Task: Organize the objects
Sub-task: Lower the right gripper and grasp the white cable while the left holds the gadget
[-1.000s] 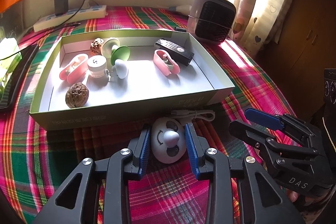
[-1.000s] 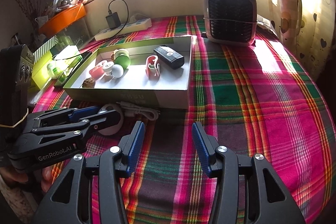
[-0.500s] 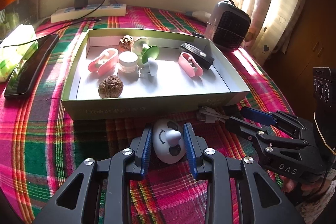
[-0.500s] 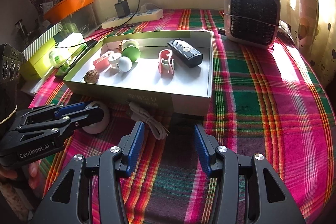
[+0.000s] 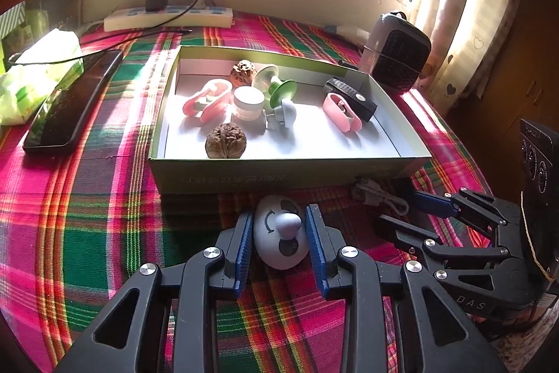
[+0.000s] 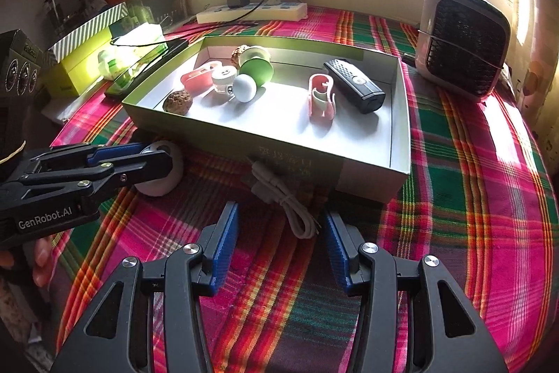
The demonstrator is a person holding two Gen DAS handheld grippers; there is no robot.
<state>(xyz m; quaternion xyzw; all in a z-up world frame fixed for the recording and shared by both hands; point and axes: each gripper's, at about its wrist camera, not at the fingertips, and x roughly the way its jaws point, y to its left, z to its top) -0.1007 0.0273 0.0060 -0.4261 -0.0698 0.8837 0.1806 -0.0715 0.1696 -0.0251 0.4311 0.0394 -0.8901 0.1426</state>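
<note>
Left wrist view: the left gripper (image 5: 279,243) is closed on a white egg-shaped gadget (image 5: 279,242) with a grey knob, both blue pads pressing its sides, on the plaid cloth (image 5: 87,215) just near of the green box (image 5: 223,179). Inside the box lie two walnuts (image 5: 226,145), two pink clips (image 5: 208,100), a small jar (image 5: 248,102), a green suction piece (image 5: 277,90), a grey knobbed piece (image 5: 286,115) and a black remote (image 5: 351,95). To the right, the right gripper (image 5: 405,210) reaches toward a coiled white cable (image 5: 380,198) at the box's near right corner. A black phone (image 5: 70,103) lies left of the box, a small heater (image 5: 398,53) far right, and a power strip (image 5: 167,18) along the far wall.

Right wrist view: the right gripper (image 6: 281,245) stands open, its blue pads on either side of the near end of the white cable (image 6: 283,198) without touching it. The cable lies on the cloth against the box's near wall (image 6: 279,159). At left, the left gripper (image 6: 153,156) clamps the white gadget (image 6: 164,177), near the box's near left corner. The heater (image 6: 461,44) stands far right.
</note>
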